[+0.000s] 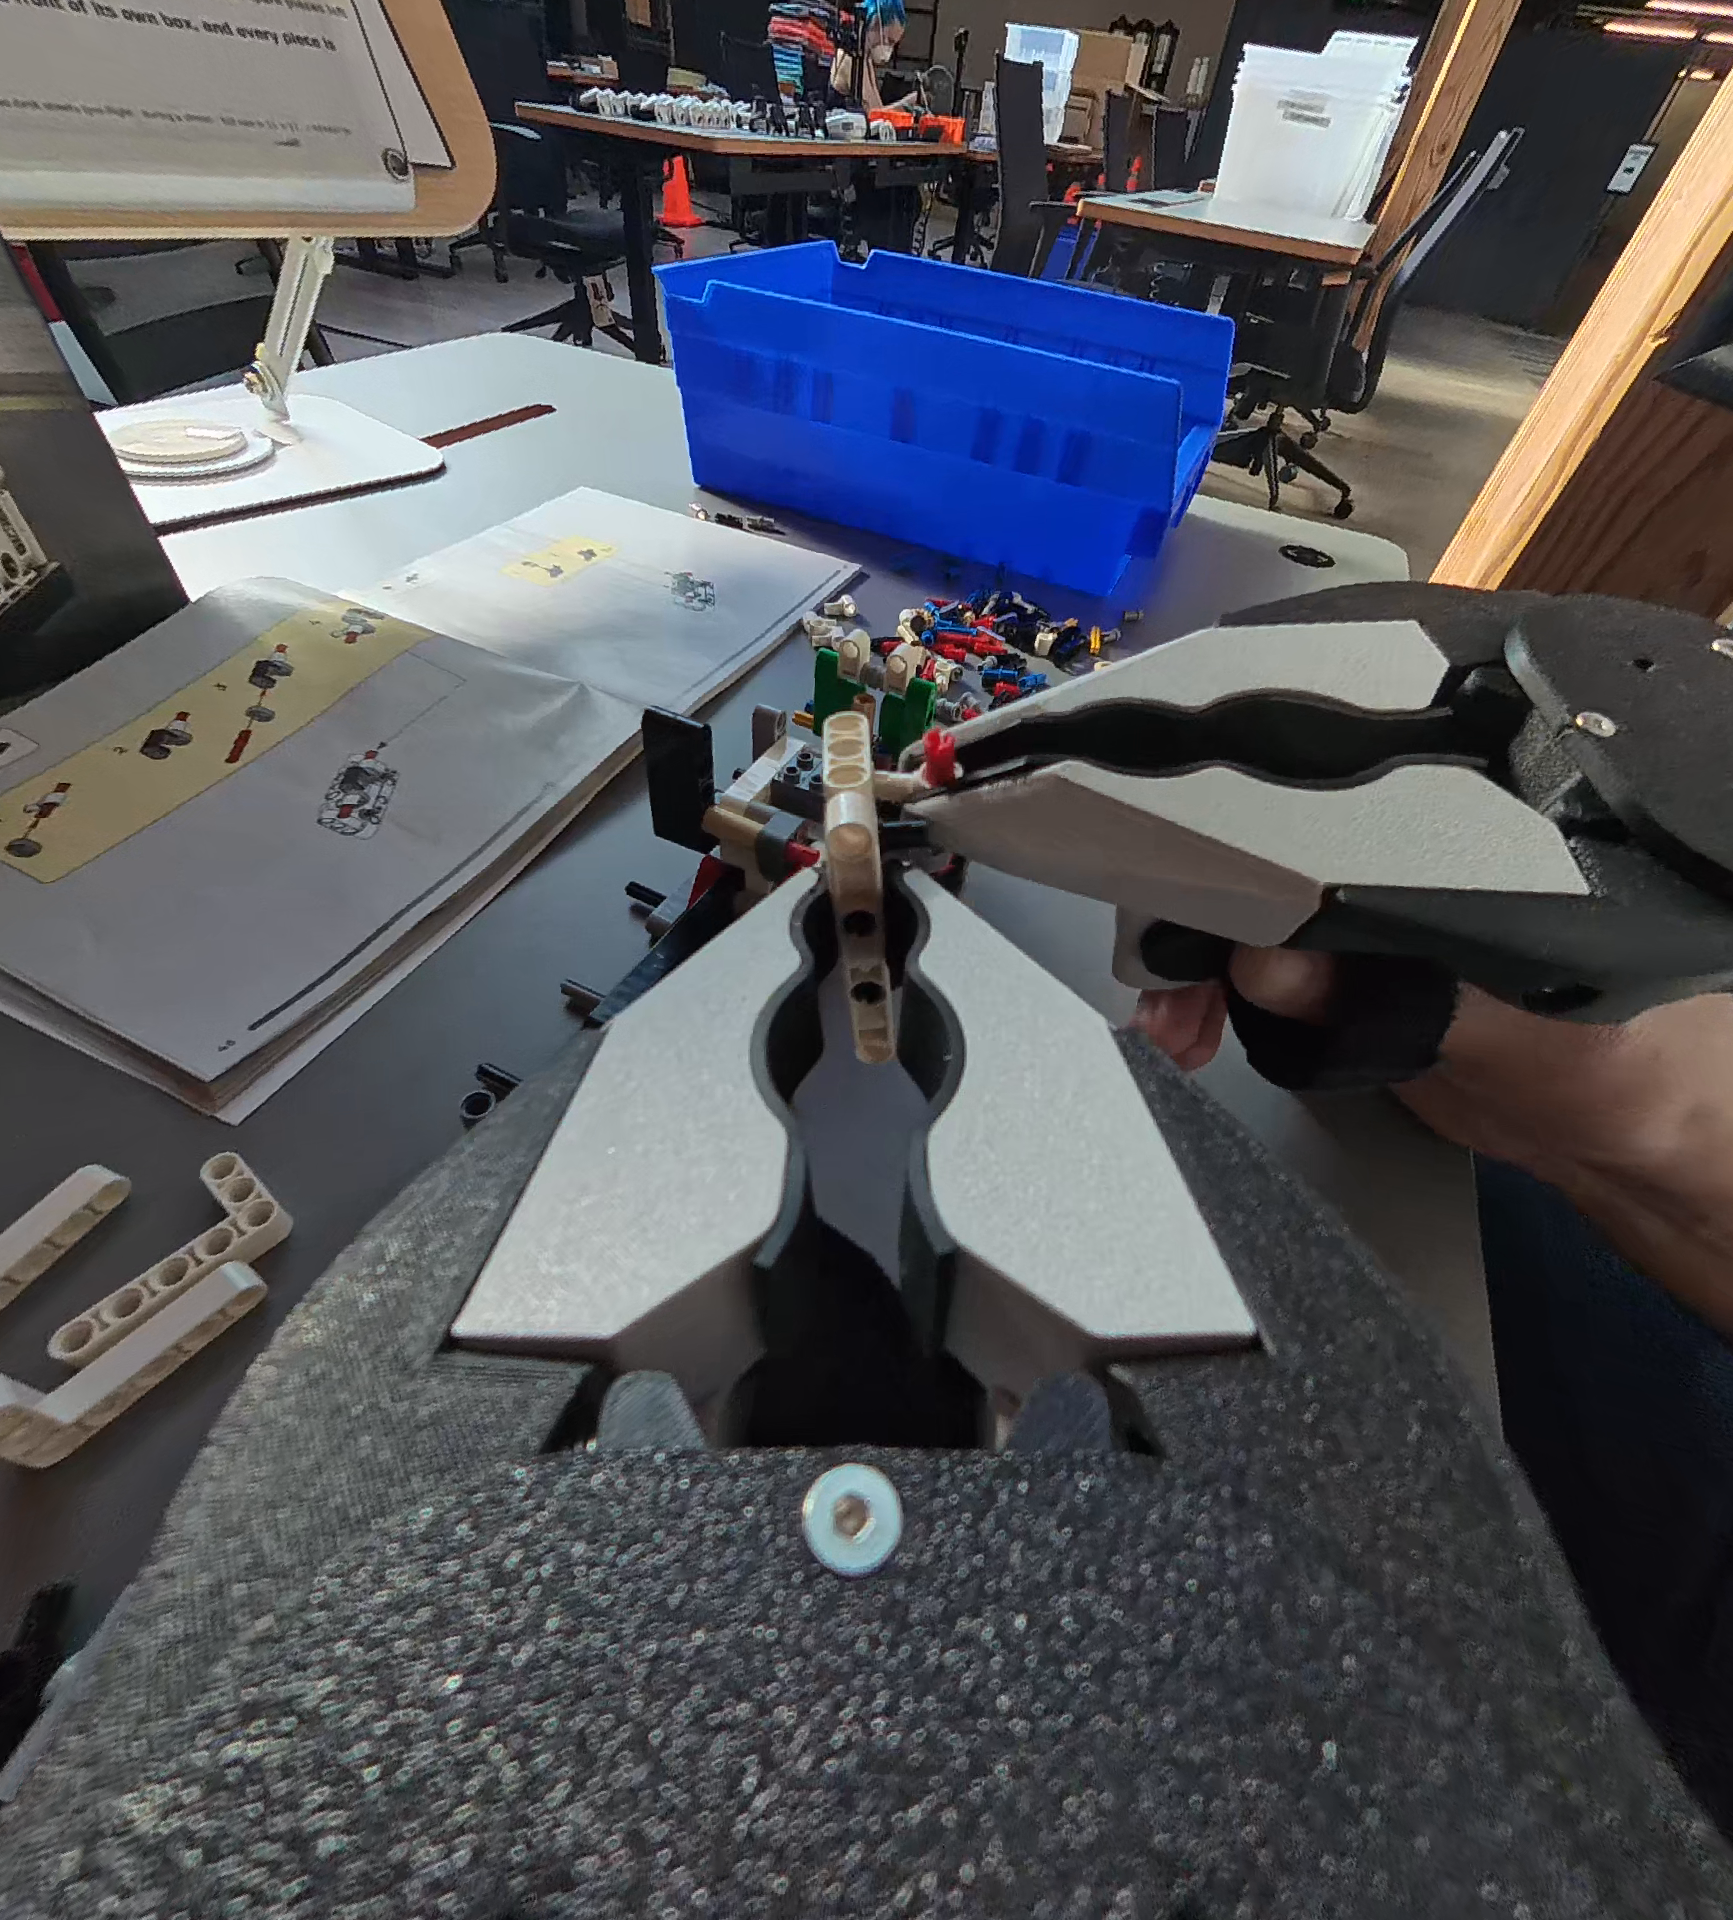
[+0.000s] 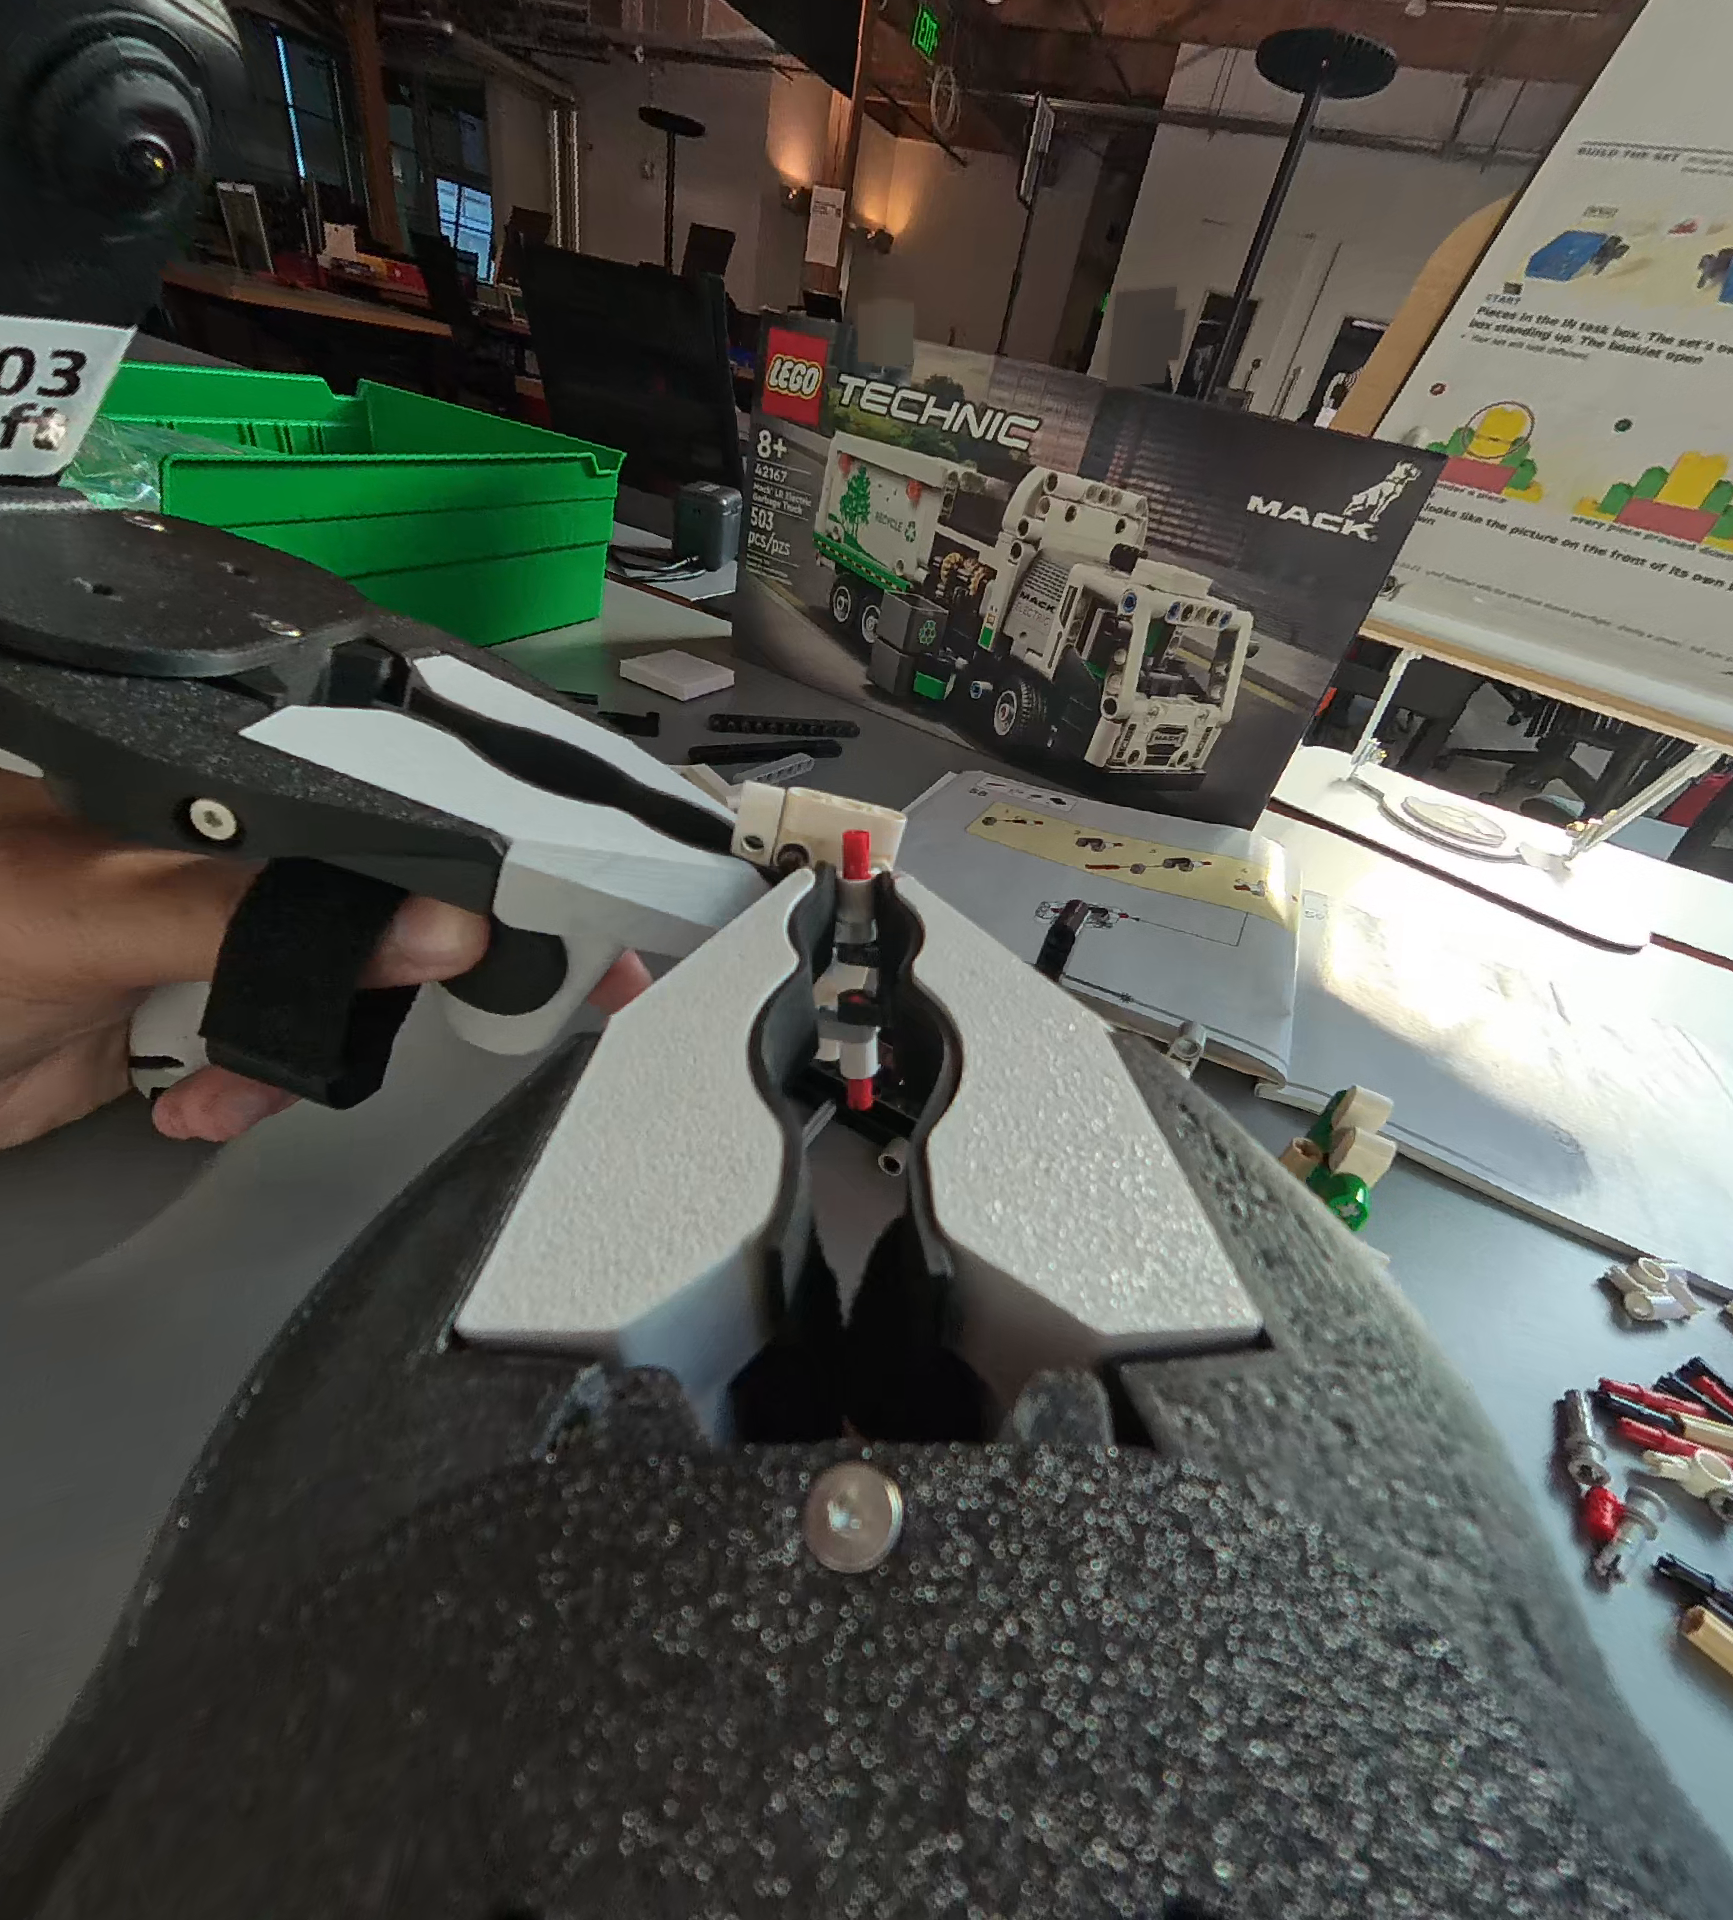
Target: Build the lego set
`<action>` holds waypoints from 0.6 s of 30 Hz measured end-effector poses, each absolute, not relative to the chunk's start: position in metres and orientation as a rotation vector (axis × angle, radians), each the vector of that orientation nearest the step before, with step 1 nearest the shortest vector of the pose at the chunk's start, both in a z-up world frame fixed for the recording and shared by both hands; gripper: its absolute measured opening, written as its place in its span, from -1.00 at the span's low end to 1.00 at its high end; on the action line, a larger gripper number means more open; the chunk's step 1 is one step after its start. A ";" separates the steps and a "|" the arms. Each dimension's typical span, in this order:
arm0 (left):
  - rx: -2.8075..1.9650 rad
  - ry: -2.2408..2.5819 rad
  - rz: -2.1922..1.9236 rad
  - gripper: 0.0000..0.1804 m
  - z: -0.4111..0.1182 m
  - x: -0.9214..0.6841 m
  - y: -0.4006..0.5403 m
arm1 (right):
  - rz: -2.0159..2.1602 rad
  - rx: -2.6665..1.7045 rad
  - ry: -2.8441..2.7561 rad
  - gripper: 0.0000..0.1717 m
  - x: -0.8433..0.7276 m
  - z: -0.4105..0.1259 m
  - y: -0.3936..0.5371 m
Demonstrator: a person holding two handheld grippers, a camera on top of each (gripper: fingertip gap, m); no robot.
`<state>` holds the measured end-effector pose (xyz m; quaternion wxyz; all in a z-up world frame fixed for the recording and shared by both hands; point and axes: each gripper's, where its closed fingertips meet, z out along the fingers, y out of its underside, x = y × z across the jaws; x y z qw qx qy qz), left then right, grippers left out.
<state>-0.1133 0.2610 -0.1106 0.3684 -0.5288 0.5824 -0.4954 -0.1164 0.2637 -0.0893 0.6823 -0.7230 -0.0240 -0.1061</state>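
Green bin [image 2: 374,520] shows rightward only; blue bin [image 1: 945,416] leftward.

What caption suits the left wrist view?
Left gripper clamps a tan holed plastic beam; right gripper pinches a red axle.

An open-plan workshop: parts-laden worktables [image 1: 737,140], office chairs [image 1: 1288,395] and storage boxes [image 1: 1309,135] behind the blue bin [image 1: 945,416].

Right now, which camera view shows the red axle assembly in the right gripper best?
The right wrist view: the red axle with white and grey sleeves runs lengthwise between the right gripper fingers, which are closed on it. The left wrist view shows only its red tip poking out at that gripper's fingertips.
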 end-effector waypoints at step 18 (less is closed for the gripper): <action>-1.263 1.566 -1.340 -0.93 -0.105 -0.118 0.251 | 0.047 -1.588 -0.024 -0.94 -0.119 -0.084 0.255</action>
